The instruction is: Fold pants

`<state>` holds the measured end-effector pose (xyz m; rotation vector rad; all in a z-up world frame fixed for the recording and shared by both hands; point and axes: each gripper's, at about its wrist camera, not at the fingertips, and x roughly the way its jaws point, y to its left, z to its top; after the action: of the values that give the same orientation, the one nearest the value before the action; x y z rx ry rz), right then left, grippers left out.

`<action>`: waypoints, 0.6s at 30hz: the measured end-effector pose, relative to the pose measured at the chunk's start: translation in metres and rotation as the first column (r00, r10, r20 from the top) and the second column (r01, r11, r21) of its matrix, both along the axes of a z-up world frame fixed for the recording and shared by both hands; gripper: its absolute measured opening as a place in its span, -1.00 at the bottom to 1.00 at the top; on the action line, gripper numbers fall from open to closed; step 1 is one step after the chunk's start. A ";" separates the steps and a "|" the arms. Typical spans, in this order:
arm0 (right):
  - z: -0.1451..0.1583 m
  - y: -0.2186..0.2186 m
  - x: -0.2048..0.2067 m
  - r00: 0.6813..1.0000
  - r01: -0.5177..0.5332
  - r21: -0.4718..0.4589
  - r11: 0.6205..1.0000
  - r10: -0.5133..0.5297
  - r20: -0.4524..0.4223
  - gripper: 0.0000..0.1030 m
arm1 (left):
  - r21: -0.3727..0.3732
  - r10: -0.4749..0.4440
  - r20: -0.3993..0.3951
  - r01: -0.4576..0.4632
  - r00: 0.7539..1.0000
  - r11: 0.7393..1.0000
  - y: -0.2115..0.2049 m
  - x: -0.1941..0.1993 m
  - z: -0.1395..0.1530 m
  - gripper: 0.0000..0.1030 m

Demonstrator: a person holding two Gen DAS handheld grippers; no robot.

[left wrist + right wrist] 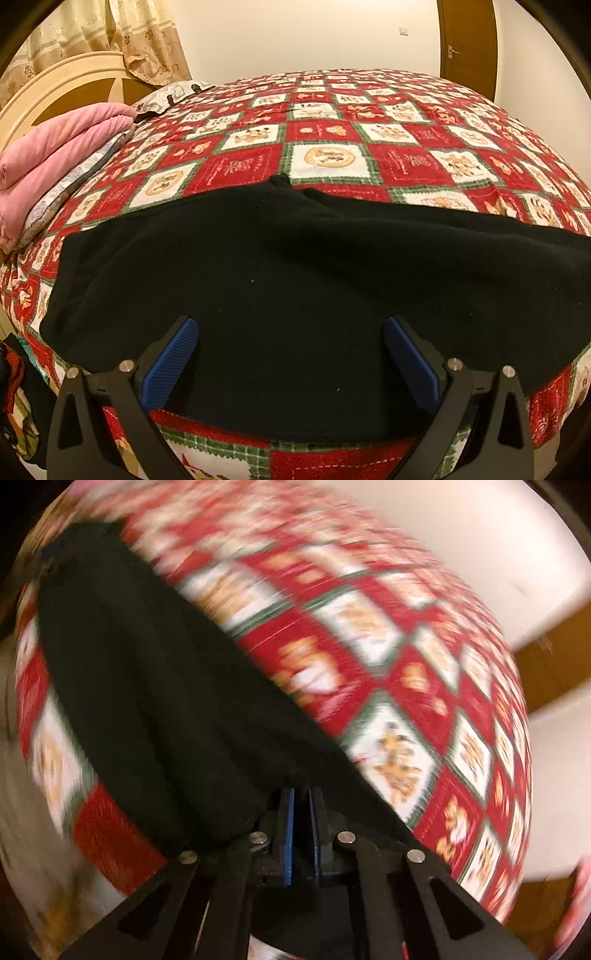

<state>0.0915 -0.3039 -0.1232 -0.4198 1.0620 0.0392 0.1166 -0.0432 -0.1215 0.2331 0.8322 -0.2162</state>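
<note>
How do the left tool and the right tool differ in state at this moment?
The left tool stands wide open, its blue pads apart above the black pants; the right tool is shut, pads nearly together, with black fabric bunched at them. The left wrist view is sharp, the right wrist view smeared with blur. Both point down at the same pants on the red patchwork bedspread, and both have blue pads on black fingers.

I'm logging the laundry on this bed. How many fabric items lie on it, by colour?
Black pants: 1
Pink folded blanket: 1
Red, white and green checked bedspread: 1
Grey patterned pillow: 1
Total: 4
</note>
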 end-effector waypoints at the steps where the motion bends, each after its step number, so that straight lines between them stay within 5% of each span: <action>1: 0.012 -0.013 -0.003 0.993 0.086 0.081 0.993 -0.092 0.075 -0.86 | -0.001 0.001 -0.001 -0.001 1.000 1.000 0.000 0.000 0.000 1.00; 5: 0.033 -0.051 -0.016 0.919 0.256 0.372 0.892 -0.344 0.192 -0.86 | -0.002 0.006 -0.001 -0.006 1.000 1.000 -0.001 0.000 0.000 1.00; 8: 0.023 -0.046 -0.018 0.896 0.298 0.338 0.893 -0.383 0.223 -0.85 | 0.006 0.005 0.006 -0.005 1.000 1.000 -0.001 -0.001 0.001 1.00; 10: 0.008 -0.053 -0.006 0.893 0.336 0.383 0.861 -0.421 0.162 -0.84 | 0.007 0.007 0.008 -0.007 1.000 1.000 -0.001 -0.001 0.000 1.00; 12: -0.009 -0.047 0.003 0.908 0.358 0.347 0.867 -0.410 0.087 -0.81 | 0.008 0.005 0.008 -0.005 1.000 1.000 -0.001 -0.001 0.001 1.00; 14: -0.004 -0.039 0.002 0.925 0.327 0.278 0.903 -0.367 0.102 -0.74 | 0.013 0.000 0.008 0.000 1.000 1.000 -0.001 -0.002 0.001 1.00; 18: 0.003 -0.041 -0.006 0.947 0.299 0.291 0.909 -0.321 0.027 -0.72 | 0.015 -0.010 0.010 0.010 1.000 1.000 -0.001 -0.001 0.001 1.00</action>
<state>0.0852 -0.3444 -0.1203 0.0118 1.0210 -0.1064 0.1157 -0.0441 -0.1210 0.2522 0.8229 -0.2177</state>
